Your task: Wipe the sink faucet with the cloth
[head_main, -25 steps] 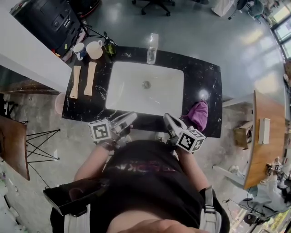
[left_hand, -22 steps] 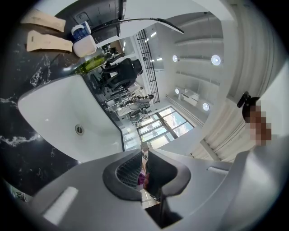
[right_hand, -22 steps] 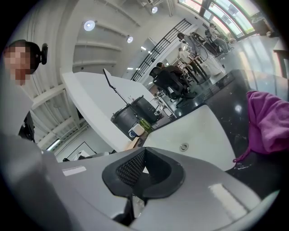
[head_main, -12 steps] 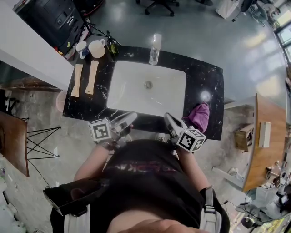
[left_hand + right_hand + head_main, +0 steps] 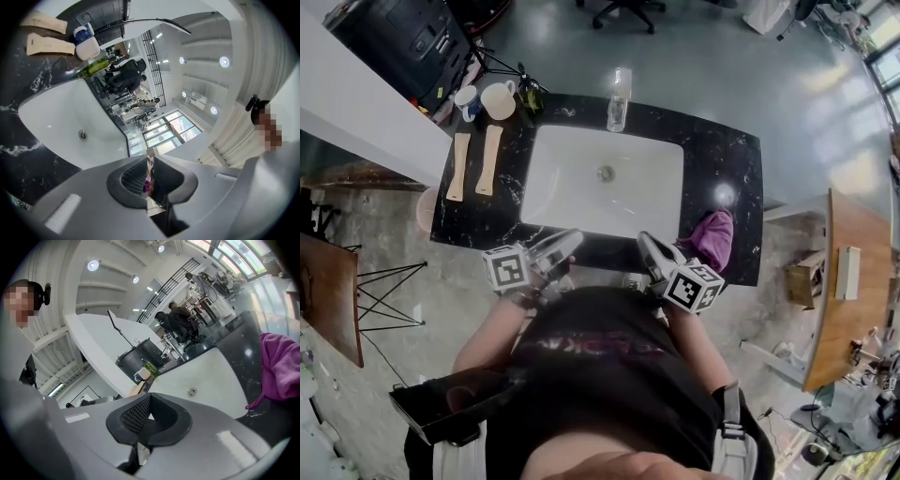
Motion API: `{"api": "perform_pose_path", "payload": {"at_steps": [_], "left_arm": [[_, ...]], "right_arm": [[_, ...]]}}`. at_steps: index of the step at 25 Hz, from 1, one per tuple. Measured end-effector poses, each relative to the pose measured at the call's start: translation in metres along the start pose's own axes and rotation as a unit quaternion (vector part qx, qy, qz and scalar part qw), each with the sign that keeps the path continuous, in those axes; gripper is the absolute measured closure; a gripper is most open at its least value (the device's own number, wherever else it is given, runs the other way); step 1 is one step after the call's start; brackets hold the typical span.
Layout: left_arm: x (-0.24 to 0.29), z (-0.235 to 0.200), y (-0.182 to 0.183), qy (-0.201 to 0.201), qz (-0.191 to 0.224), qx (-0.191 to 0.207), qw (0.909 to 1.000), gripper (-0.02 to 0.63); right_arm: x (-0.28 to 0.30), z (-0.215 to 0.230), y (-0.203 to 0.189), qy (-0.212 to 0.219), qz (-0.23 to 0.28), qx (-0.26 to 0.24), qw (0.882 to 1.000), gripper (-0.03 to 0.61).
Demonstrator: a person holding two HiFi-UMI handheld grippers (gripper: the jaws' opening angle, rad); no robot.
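I'm looking down on the black marble counter point(image 5: 731, 169) with the white sink point(image 5: 572, 197) sunk into its middle, and both grippers hang over the near edge, just in front of the person's torso. The left gripper point(image 5: 569, 241) points level across the basin. Its jaws are all but pressed together, with only a thin slit between the pads and nothing caught in it. The right gripper point(image 5: 645, 243) tips slightly downward toward the basin, its jaws closed fully on each other and empty. The purple cloth point(image 5: 710, 236) lies crumpled on the counter at the sink's right near corner, just beside the right gripper but not touching it. On the counter's left side two pale wooden pieces point(image 5: 457, 167) lie side by side, and past them at the far left corner stand a white mug point(image 5: 497, 100) and a smaller cup point(image 5: 466, 101). A clear bottle point(image 5: 619, 101) stands upright at the sink's far rim. The drain point(image 5: 606, 173) sits in the basin floor.
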State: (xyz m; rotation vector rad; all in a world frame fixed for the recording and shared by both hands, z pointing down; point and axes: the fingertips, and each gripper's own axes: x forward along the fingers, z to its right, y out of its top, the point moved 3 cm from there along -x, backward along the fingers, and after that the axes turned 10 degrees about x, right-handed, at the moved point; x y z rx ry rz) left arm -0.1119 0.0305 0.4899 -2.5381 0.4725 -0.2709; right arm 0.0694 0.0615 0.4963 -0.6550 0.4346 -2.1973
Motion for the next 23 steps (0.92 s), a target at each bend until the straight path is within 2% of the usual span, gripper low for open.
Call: {"api": "perform_pose_path", "payload": {"at_steps": [5,15,19,23], "left_arm": [[-0.0013,-0.0011,0.0034,0.007,-0.005,0.018,0.9998,0.577],[0.0005,0.0032,0.0008,-0.005,0.007,0.001,1.0000,0.577],[-0.0004,0.0024,0.0032,0.003,0.003,0.016,0.9999,0.577],[0.0010,0.0020,0.0020,0.002,0.002,0.013,0.9999,0.578]], "right_arm": [[0.0018,0.0001,-0.0012,0.002,-0.002,0.005,1.000,0.568],[0.0027,0.0004,-0.0018,0.005,-0.009,0.004,1.000,0.568],[0.0039,0.0008,-0.0025,0.005,-0.010,0.004,1.000,0.568],[0.0037,0.0028,-0.0024,0.004,-0.011,0.005,1.000,0.569]]}}
